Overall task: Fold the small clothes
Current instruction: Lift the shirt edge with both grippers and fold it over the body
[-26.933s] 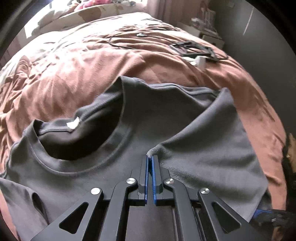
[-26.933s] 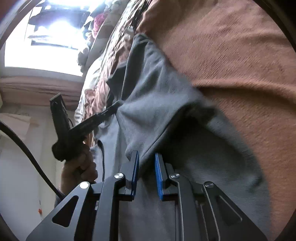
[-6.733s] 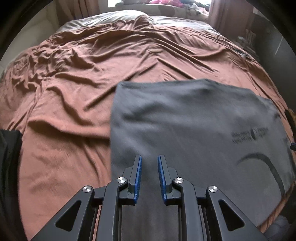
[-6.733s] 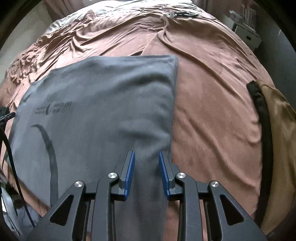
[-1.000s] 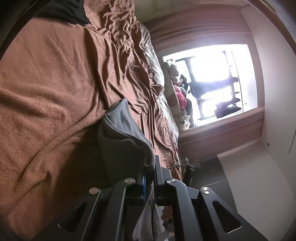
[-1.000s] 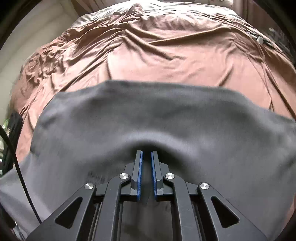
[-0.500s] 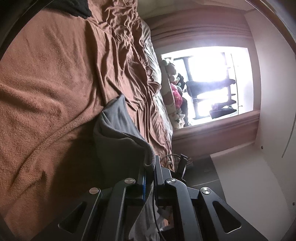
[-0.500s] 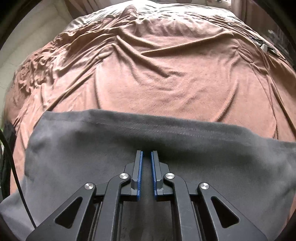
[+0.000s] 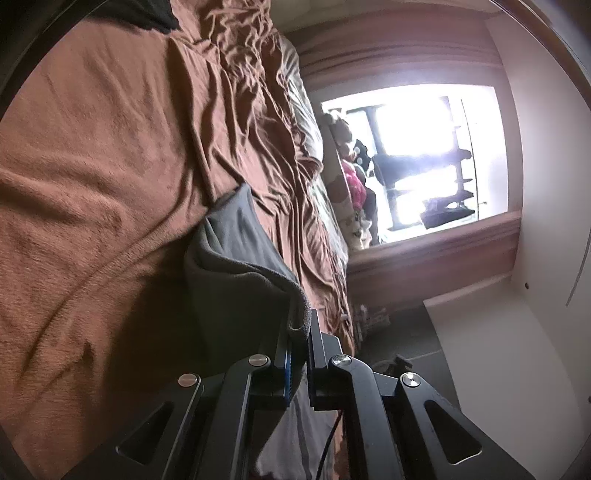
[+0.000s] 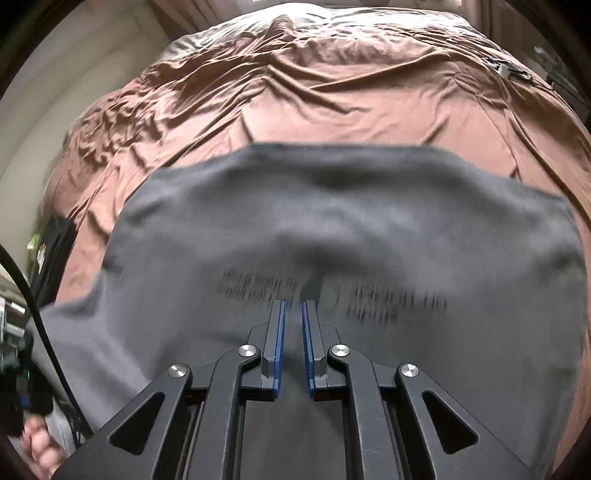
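Observation:
A grey T-shirt [image 10: 332, 221] with dark print lies partly folded on the brown bedspread [image 10: 314, 92]. My right gripper [image 10: 291, 306] is over its near part, jaws nearly closed with a narrow gap, and the cloth looks blurred. In the left wrist view, tilted sideways, my left gripper [image 9: 298, 325] is shut on a folded corner of the same grey T-shirt [image 9: 236, 258], holding it just above the bedspread [image 9: 92, 166].
A dark garment [image 10: 55, 254] lies at the bed's left edge, also showing in the left wrist view [image 9: 147, 14]. A bright window [image 9: 417, 155] and soft toys [image 9: 351, 177] are beyond the bed. A cable [image 10: 33, 295] hangs at left.
The grey shirt's far edge has moved away from my right gripper, and its print now shows under the fingers. My left gripper still holds its corner, hardly moved.

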### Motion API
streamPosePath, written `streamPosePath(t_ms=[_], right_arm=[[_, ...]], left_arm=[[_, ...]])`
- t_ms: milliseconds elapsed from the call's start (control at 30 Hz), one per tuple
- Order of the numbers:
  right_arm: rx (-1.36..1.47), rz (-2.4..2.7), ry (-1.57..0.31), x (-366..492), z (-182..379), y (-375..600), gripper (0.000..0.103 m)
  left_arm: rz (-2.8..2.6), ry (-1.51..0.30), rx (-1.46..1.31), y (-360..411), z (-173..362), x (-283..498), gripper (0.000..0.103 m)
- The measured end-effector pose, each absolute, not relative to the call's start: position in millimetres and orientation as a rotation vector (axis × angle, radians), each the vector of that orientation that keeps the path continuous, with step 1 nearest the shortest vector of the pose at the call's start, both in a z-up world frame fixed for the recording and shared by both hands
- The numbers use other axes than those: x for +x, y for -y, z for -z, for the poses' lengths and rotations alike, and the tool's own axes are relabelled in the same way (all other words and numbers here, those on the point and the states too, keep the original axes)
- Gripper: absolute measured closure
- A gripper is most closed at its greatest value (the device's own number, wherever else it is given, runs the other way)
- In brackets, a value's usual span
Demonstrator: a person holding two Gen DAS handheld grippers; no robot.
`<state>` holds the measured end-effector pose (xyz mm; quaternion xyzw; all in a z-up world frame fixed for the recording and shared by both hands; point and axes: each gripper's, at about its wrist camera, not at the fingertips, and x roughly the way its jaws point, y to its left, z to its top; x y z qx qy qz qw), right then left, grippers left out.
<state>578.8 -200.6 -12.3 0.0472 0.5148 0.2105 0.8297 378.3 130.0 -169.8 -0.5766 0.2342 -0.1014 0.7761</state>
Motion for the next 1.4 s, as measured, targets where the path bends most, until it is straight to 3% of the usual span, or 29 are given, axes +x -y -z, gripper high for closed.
streamPosePath(t_ms=[967, 1400], right_arm=[[0.131, -0.434, -1.070, 424.3, 42.2, 209.1, 0.096], [0.092, -0.425, -1.056, 435.1, 16.0, 206.3, 0.097]], left_arm=[[0.280, -0.500, -1.291, -145.3, 179.8, 374.1, 0.097], [0.286, -0.497, -1.285, -144.7, 179.0, 373.2, 0.097]])
